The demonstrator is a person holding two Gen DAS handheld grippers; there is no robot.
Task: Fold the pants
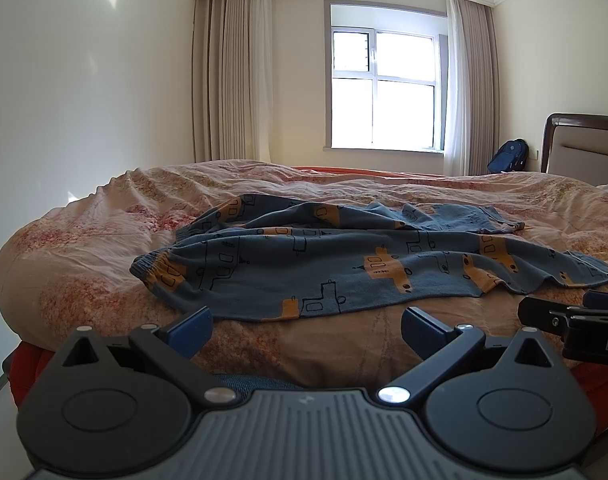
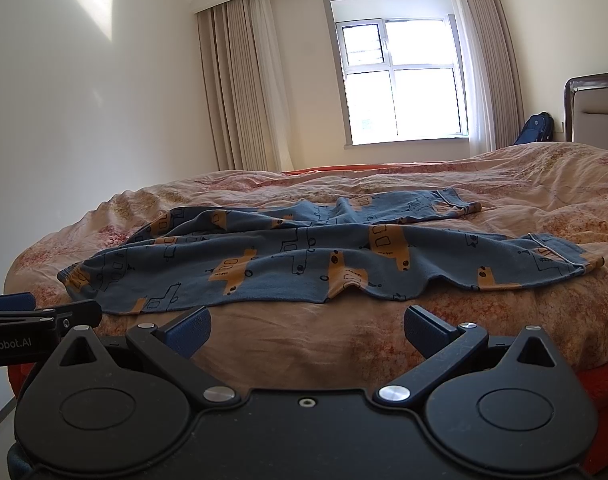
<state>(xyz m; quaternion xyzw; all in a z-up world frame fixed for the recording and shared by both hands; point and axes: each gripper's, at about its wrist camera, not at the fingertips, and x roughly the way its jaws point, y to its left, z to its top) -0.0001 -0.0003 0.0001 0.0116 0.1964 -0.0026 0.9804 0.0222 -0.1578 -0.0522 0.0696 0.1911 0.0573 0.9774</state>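
Left wrist view: my left gripper (image 1: 305,326) sits low at the near edge of the bed, jaws spread wide, nothing between them. Just ahead, blue pants (image 1: 343,264) w/ orange vehicle print lie crumpled across a peach floral quilt (image 1: 84,248). Elastic waistband (image 1: 156,268) at left, leg ends trailing right. At far right, part of my other tool pokes in. Window (image 1: 383,88) bright behind.

Right wrist view: my right gripper (image 2: 307,326) is also spread wide and empty, short of the near hem of the pants (image 2: 304,264). The two legs lie one behind the other, not lined up, w/ ripples along the front edge. Waistband (image 2: 76,276) at left, near leg cuff (image 2: 563,260) at right.

Risks, as I judge them: the quilt is soft and wrinkled, so a low pinch could catch bedding along w/ fabric. Grabbing only one layer would drag the legs further apart. Folding before flattening would lock the ripples in.
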